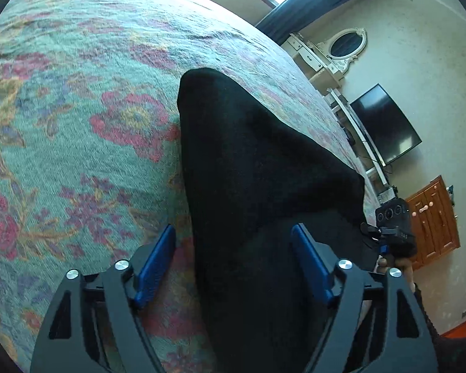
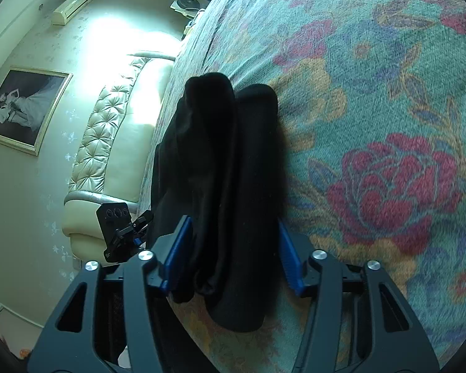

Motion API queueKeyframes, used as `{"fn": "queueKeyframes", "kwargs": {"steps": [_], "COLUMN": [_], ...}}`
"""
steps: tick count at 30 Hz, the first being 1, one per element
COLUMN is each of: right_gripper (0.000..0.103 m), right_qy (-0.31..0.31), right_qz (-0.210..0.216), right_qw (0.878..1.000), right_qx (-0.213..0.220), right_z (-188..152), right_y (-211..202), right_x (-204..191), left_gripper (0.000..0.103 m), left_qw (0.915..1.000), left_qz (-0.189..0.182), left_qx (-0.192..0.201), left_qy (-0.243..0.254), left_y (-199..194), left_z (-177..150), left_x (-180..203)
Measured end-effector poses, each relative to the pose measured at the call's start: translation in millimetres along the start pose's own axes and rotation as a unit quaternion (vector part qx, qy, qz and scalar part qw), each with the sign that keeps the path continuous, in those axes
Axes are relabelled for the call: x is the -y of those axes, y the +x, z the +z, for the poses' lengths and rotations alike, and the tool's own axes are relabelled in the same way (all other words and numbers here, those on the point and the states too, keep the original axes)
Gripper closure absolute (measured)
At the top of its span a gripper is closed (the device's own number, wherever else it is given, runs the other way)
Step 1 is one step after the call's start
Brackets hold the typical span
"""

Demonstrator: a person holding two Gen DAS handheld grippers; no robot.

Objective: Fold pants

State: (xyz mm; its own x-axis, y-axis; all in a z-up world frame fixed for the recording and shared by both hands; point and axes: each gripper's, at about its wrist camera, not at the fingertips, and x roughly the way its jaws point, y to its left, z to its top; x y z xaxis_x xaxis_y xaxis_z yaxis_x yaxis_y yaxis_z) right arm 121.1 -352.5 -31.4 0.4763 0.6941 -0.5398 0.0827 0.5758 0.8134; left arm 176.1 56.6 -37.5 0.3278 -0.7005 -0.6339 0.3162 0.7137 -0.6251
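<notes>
Pants (image 2: pixel 226 186) black, apparently folded, between pads of both open tools.

The pants (image 1: pixel 251 168) lie on the bed (image 1: pixel 77 93), folded lengthwise, between the fingers of both grippers. The headboard (image 2: pixel 108 143) stands behind; a television (image 1: pixel 385 124) hangs opposite.

Only one marking shows, low at the right of the left wrist view: small pale characters on the other tongs' black camera block (image 1: pixel 399 228), seemingly "3A5", too blurred for certainty.
</notes>
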Motion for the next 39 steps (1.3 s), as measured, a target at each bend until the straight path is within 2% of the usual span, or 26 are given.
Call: {"fn": "queueKeyframes", "kwargs": {"steps": [1,2,8,10,12,13,16,22,39], "right_gripper": [0.032,0.030,0.031,0.054,0.064,0.067,0.071,0.074,0.074], "right_qy": [-0.002,-0.005,-0.009,-0.006,0.001,0.005,0.017,0.034,0.042], "right_qz": [0.004,0.005,0.001,-0.015,-0.013,-0.007,0.014,0.038,0.045], "right_qw": [1.000,1.000,1.000,1.000,1.000,1.000,1.000,0.999,0.998], "right_qx": [-0.004,-0.008,-0.018,-0.012,-0.011,-0.010,-0.003,0.008,0.008], "right_z": [-6,-12,-41,-44,-45,-47,-49,-54,-52], "right_y": [-2,-3,3,5,8,8,5,0,1], "right_x": [-3,-5,-17,-16,-13,-11,-11,-6,-1], "left_gripper": [0.024,0.024,0.022,0.022,0.028,0.040,0.051,0.057,0.058], "left_qw": [1.0000,1.0000,0.9994,0.9990,0.9995,0.9997,0.9993,0.9997,0.9997], "left_qz": [0.000,0.001,-0.022,-0.033,-0.020,-0.012,-0.012,0.021,0.019], "left_qx": [-0.004,-0.008,-0.014,-0.011,-0.007,-0.009,-0.014,-0.012,-0.011], "left_qy": [-0.001,0.001,-0.023,-0.030,-0.024,-0.021,-0.032,-0.003,-0.006], "left_y": [-3,-5,-17,-19,-19,-18,-18,-26,-23], "left_z": [-5,-10,-41,-47,-50,-51,-51,-53,-50], "left_x": [2,3,7,8,10,10,11,20,22]}}
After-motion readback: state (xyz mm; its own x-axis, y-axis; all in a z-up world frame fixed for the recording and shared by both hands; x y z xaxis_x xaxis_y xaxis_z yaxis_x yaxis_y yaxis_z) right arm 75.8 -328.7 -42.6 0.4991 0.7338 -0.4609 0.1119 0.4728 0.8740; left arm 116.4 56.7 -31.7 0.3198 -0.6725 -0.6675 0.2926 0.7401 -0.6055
